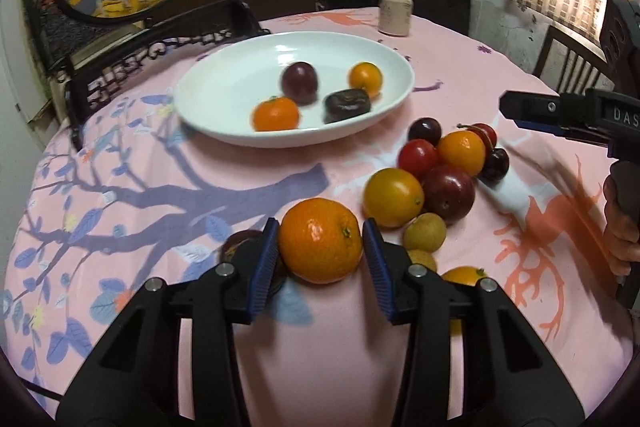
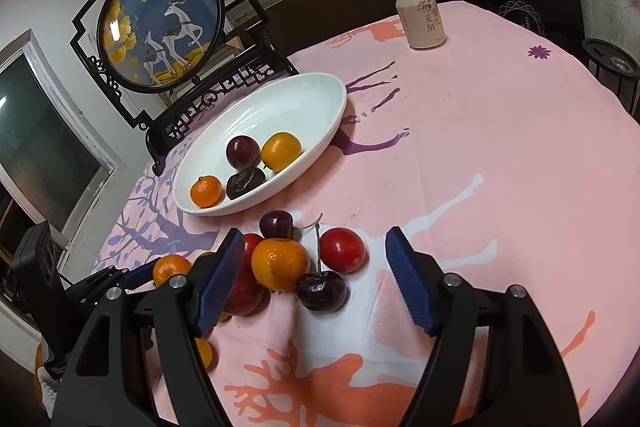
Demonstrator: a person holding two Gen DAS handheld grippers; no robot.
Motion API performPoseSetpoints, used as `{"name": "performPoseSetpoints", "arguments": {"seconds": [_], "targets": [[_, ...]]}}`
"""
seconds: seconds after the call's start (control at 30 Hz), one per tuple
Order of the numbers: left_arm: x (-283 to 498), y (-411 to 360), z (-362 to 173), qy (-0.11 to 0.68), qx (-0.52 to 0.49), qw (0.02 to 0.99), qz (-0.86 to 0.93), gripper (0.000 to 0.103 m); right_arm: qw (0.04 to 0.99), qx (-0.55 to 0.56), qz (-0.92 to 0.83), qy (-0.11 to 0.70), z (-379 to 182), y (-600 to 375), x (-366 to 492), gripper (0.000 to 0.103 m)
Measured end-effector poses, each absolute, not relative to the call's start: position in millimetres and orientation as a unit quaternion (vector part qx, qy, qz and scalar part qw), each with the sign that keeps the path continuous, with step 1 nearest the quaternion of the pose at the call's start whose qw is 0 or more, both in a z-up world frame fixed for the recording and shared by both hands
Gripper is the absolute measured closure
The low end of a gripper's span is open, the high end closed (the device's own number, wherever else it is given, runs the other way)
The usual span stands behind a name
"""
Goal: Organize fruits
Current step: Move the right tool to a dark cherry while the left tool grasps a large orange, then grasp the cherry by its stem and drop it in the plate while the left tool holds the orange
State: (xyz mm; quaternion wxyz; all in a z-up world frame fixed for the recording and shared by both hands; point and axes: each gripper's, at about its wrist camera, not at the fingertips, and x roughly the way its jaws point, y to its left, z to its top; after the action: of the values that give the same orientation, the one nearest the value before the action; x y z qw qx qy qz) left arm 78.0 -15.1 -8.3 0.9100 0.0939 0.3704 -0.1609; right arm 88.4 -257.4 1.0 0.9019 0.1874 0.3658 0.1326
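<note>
A white oval dish (image 1: 224, 75) (image 2: 316, 99) holds two oranges, a dark plum (image 1: 300, 83) and a dark brown fruit. My left gripper (image 1: 320, 247) is shut on a mandarin (image 1: 320, 245) low over the pink cloth. A loose pile lies to its right: a yellow-orange fruit (image 1: 393, 197), a plum (image 1: 450, 191), a red tomato (image 1: 417, 158), an orange (image 1: 461, 151), cherries. My right gripper (image 2: 316, 271) is open above this pile, over an orange (image 2: 280, 264), a tomato (image 2: 342, 250) and a dark cherry (image 2: 321, 291); it shows at the right of the left wrist view (image 1: 560, 119).
A drink can (image 1: 395, 13) (image 2: 421, 19) stands at the table's far side. A round framed deer picture on a black stand (image 2: 160, 27) sits behind the dish. Dark chairs stand beyond the table. Small yellowish fruits (image 1: 424, 231) lie by my left gripper's right finger.
</note>
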Motion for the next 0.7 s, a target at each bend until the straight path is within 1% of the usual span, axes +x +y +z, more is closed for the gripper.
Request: {"name": "performPoseSetpoints", "arguments": {"seconds": [0.1,0.2,0.27,0.3,0.33,0.43,0.57,0.67,0.7], "targets": [[69,6,5,0.348,0.065,0.926,-0.131,0.059,0.895,0.190,0.136,0.381,-4,-259,88,0.030],[64,21,9,0.344,0.035,0.930,-0.123,0.059,0.883,0.197,0.143,0.402,-12,-261,88,0.030],[62,25,10,0.345,0.028,0.930,-0.124,0.059,0.877,0.200,0.149,0.410,-15,-260,88,0.035],[61,25,10,0.345,0.028,0.930,-0.124,0.059,0.876,0.200,0.152,0.412,-16,-260,88,0.043],[61,24,10,0.345,0.029,0.930,-0.124,0.059,0.873,0.201,0.159,0.415,-17,-259,87,0.049],[61,24,9,0.347,0.030,0.929,-0.126,0.059,0.868,0.201,0.169,0.422,-20,-256,82,0.055],[60,24,9,0.348,0.030,0.928,-0.126,0.059,0.868,0.197,0.166,0.425,-23,-256,81,0.058],[62,21,6,0.353,0.033,0.926,-0.128,0.059,0.863,0.195,0.168,0.434,-28,-255,86,0.063],[63,21,5,0.356,0.035,0.925,-0.129,0.059,0.864,0.192,0.168,0.434,-29,-254,87,0.067]]}}
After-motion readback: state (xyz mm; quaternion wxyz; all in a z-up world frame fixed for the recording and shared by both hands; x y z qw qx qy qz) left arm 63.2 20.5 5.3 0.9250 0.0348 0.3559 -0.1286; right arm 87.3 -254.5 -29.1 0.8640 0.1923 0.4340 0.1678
